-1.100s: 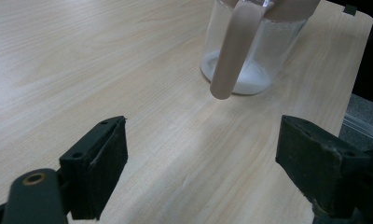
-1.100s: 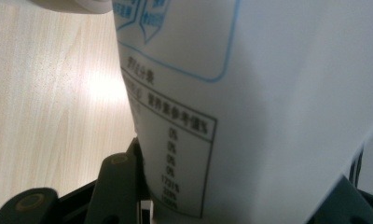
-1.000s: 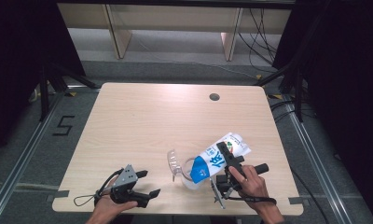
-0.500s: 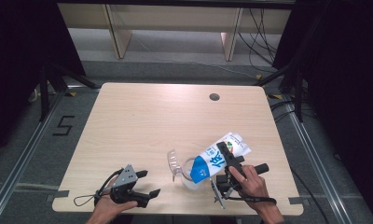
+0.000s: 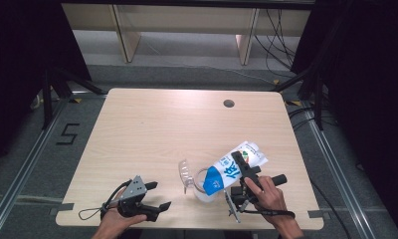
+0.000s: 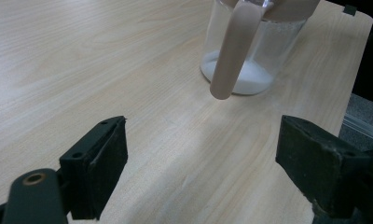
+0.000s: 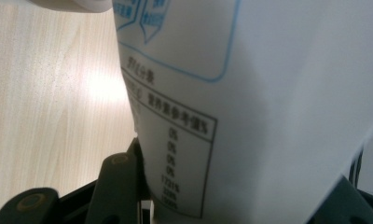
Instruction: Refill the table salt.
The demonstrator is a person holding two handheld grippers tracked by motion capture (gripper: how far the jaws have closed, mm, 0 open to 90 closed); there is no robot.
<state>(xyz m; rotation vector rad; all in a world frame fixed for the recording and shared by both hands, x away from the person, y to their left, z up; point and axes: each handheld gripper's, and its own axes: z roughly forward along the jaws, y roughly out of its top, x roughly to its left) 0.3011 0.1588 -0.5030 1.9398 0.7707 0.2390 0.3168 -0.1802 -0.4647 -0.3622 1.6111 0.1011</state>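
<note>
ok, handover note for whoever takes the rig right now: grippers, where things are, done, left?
Right gripper: shut on the white-and-blue bag, tipped mouth-down over the clear pitcher.
Left gripper: open, holding nothing, low over the table near its front edge, jaws facing the pitcher.
Pitcher: upright near the front edge, handle towards the left gripper.
Done: bag is tilted over the pitcher; a thin white layer covers the pitcher's bottom.
Left: probably keep pouring, then set the bag down. How much remains in the bag cannot be told.
</note>
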